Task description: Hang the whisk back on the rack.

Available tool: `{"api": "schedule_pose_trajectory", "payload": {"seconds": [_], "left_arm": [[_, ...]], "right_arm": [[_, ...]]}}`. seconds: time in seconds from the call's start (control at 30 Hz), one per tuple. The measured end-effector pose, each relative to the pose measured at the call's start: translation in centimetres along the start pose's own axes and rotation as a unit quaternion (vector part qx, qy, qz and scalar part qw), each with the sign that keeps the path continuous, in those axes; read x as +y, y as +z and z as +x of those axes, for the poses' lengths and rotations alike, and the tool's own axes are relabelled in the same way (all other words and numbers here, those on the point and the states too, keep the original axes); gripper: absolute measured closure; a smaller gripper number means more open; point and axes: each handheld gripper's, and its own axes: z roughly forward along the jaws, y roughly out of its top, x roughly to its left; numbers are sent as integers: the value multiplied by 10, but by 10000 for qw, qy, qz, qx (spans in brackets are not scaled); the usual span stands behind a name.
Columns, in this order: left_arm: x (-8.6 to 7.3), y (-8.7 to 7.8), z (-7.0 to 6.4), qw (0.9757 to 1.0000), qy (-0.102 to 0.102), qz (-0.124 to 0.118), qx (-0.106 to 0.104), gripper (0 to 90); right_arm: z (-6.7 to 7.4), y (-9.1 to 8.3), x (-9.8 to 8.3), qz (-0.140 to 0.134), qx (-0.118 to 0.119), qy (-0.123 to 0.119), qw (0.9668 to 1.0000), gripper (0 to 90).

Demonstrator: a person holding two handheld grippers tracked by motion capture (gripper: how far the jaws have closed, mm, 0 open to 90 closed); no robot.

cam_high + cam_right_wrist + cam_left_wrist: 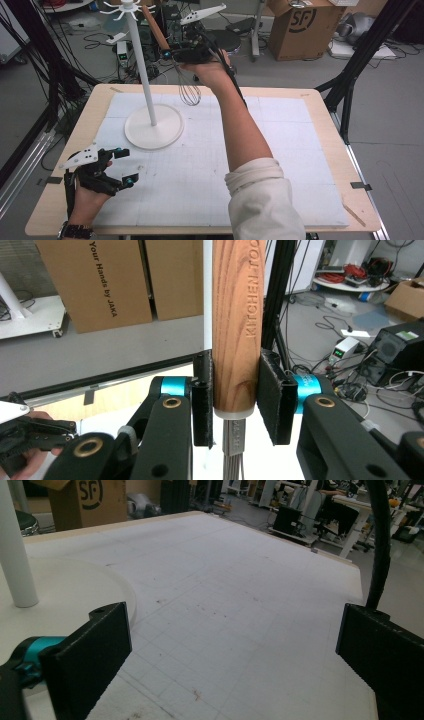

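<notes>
- High view: the right gripper [172, 54] holds a whisk [189, 90] by its wooden handle, raised above the surface's far edge, wires hanging down beside the white stand [152, 127]. The step looks like hanging the whisk on the hooks at the pole's top; it wants the handle's end brought level with a hook, moving slowly.
- Left gripper view: the left gripper [232, 650] rests with jaws wide apart and nothing between them, near the surface's near-left corner beside the stand's base [60, 592].
- Right gripper view: the jaws clamp the handle [236, 325] just above its metal collar. The pole stands close behind, so a swing could knock it.
</notes>
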Motion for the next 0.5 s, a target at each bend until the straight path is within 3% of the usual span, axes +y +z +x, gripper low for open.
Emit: {"api": "schedule_pose_trajectory", "payload": {"seconds": [0.3, 0.47, 0.5], "left_arm": [[0, -1, 0, 10000, -1, -9, 22, 19], [0, -1, 0, 10000, -18, 2, 13, 19], [0, 0, 0, 10000, -15, 9, 15, 19]], "right_arm": [[5, 8, 1, 175, -147, 15, 9997, 694], [8, 10, 1, 339, -130, -150, 9992, 651], [11, 11, 0, 481, -117, -237, 9985, 619]]}}
